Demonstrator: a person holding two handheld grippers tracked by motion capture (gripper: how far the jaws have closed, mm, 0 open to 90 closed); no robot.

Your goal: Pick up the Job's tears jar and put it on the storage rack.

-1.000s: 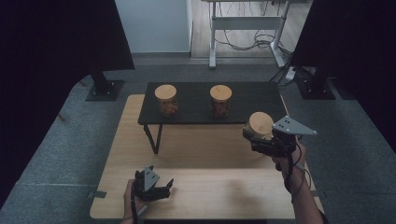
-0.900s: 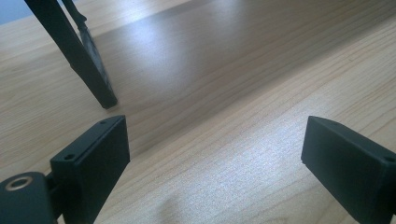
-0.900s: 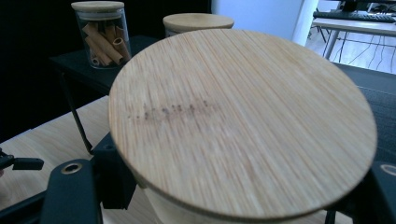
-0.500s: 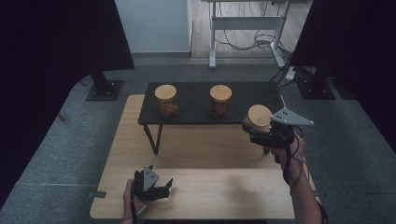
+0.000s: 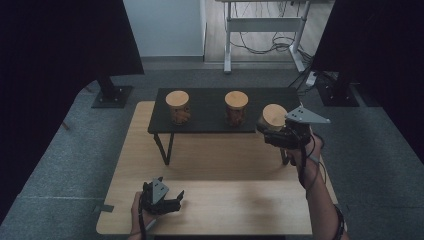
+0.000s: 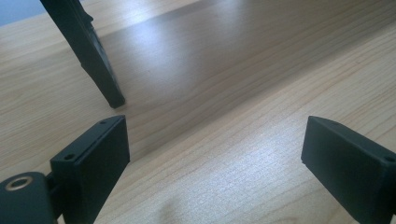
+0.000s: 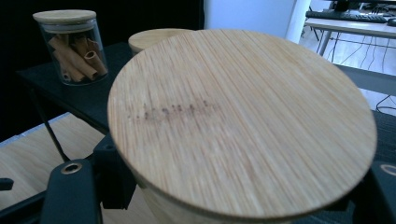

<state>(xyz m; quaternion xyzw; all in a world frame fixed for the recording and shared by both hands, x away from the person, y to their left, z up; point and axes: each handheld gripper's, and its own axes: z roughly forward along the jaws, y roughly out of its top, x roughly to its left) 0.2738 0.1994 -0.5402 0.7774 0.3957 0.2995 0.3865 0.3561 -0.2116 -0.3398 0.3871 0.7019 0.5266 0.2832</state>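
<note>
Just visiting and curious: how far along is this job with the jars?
Two lidded jars already stand on the black shelf. A third jar is held in the right hand-held gripper at the shelf's right end. Probably left: setting it down. The left hand-held gripper rests open.

The left gripper [image 6: 215,163] hangs low over a light wooden tabletop [image 6: 243,140], its two black jaws standing wide apart with bare wood between them, one block at eight o'clock and the other at four o'clock. At eleven o'clock a thin black leg [image 6: 86,46] slants down and meets the wood. A broad soft shadow [image 6: 210,60] darkens the tabletop toward twelve o'clock.
</note>
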